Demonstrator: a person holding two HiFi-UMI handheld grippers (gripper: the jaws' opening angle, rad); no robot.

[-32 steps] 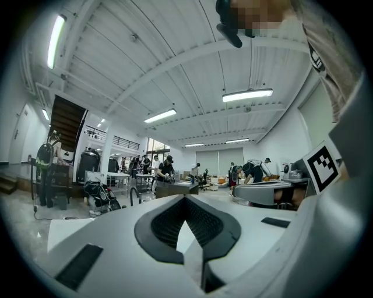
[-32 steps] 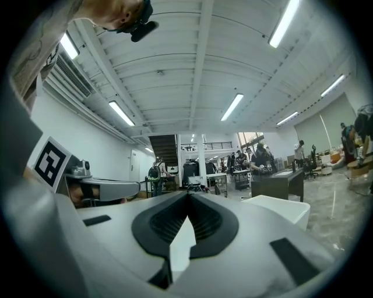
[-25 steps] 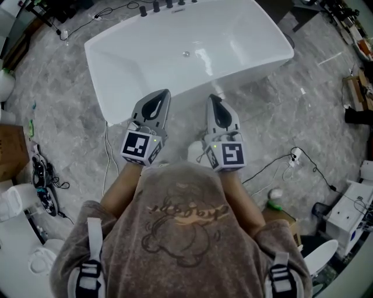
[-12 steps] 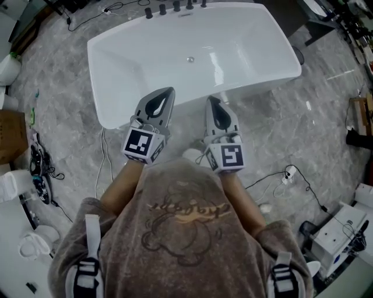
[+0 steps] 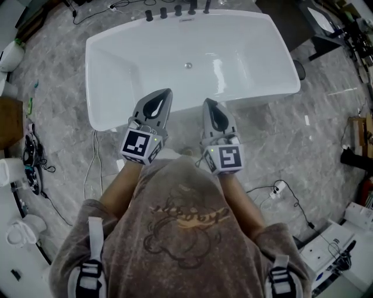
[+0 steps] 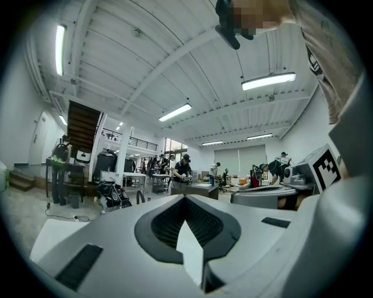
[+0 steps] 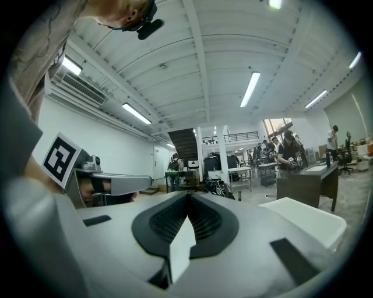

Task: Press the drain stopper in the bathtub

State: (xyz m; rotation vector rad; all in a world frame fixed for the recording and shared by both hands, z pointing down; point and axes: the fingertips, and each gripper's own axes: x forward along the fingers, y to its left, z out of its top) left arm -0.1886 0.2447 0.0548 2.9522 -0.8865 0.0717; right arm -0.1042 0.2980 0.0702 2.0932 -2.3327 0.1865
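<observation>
A grey marble floor (image 5: 326,134) strewn with cables (image 5: 289,198) surrounds the white bathtub (image 5: 116,110). In the head view, the drain stopper (image 5: 187,66) is a small round dot on the tub's bottom, towards the far wall under the taps (image 5: 178,10). The left gripper (image 5: 165,93) and right gripper (image 5: 207,102) sit side by side at the near rim, well short of it. The reach ahead looks long, and leaning in could knock a gripper on the rim. A narrow tip could also slide off the small smooth cap.

The left gripper view looks level across a workshop hall (image 6: 175,174). Its jaws are pressed together, holding nothing.

The right gripper view shows the same: jaws closed, empty.
</observation>
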